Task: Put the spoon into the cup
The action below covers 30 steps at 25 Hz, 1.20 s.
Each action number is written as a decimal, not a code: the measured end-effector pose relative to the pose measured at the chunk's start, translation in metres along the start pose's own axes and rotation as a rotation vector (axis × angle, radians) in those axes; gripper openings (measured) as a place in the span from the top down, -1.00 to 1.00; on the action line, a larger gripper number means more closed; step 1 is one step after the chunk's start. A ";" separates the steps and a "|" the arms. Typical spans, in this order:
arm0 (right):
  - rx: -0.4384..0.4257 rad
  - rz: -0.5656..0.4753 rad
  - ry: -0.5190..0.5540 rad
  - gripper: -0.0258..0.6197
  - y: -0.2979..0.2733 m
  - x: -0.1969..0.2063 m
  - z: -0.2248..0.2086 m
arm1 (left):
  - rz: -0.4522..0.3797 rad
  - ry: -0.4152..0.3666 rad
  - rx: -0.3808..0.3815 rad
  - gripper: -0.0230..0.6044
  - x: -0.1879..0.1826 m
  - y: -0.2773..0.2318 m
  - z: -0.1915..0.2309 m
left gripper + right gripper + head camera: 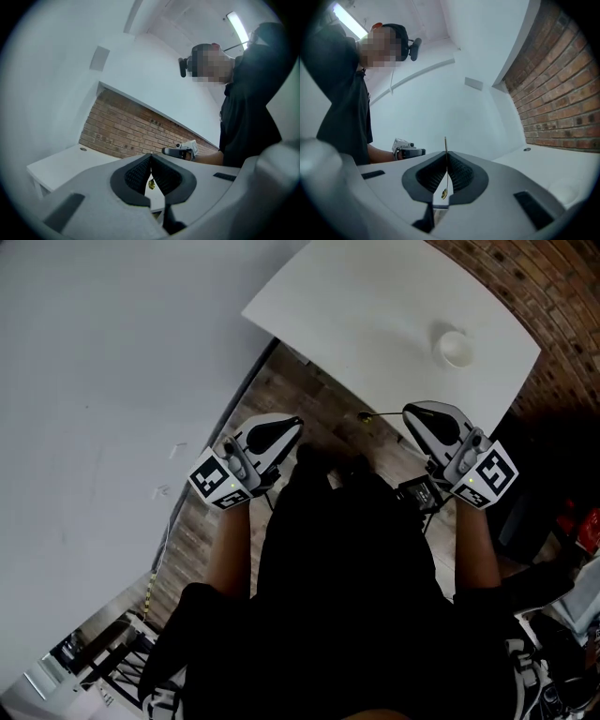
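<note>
A white cup point(457, 348) stands on the white table point(375, 306), near its right edge. My right gripper point(409, 412) hangs off the table's near edge, shut on a thin metal spoon point(375, 415) that juts out to the left of its tips. In the right gripper view the spoon point(445, 145) rises as a thin line above the closed pads. My left gripper point(296, 422) is over the wooden floor, left of the spoon, with its jaws shut. A small gold speck shows low between its pads point(138, 176); I cannot tell what it is.
A brick wall point(562, 287) runs behind the table and a white wall point(94, 381) fills the left. Wooden floor point(300, 390) lies between table and wall. Dark clutter and a chair base point(553, 559) sit at the lower right. The person's black clothing point(347, 596) fills the foreground.
</note>
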State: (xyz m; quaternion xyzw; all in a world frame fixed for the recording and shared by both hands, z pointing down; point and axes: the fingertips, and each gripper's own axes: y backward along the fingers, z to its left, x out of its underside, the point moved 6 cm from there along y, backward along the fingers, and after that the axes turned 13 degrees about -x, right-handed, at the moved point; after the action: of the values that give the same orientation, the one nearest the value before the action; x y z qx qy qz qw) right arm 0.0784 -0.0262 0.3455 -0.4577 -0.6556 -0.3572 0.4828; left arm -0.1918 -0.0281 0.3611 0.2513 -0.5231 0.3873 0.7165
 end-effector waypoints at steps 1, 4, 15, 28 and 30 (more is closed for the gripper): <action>0.017 -0.002 0.002 0.89 -0.001 -0.002 -0.006 | 0.006 0.011 0.015 0.87 -0.003 -0.009 0.010; 0.083 -0.008 0.008 0.89 -0.003 -0.008 -0.024 | 0.002 0.026 0.082 0.87 -0.015 -0.038 0.039; 0.491 -0.083 0.035 0.89 -0.038 -0.043 -0.052 | 0.074 0.069 0.506 0.87 -0.060 -0.133 0.132; 0.879 -0.015 0.057 0.89 -0.047 -0.035 -0.024 | 0.200 0.080 0.848 0.87 -0.032 -0.192 0.144; 0.893 -0.023 0.063 0.89 -0.041 -0.035 -0.019 | 0.198 0.093 0.861 0.87 -0.028 -0.197 0.138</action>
State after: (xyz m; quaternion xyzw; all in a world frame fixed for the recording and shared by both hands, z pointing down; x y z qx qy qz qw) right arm 0.0491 -0.0661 0.3163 -0.1860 -0.7356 -0.0584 0.6487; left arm -0.1114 -0.2546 0.3882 0.4579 -0.3028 0.6475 0.5285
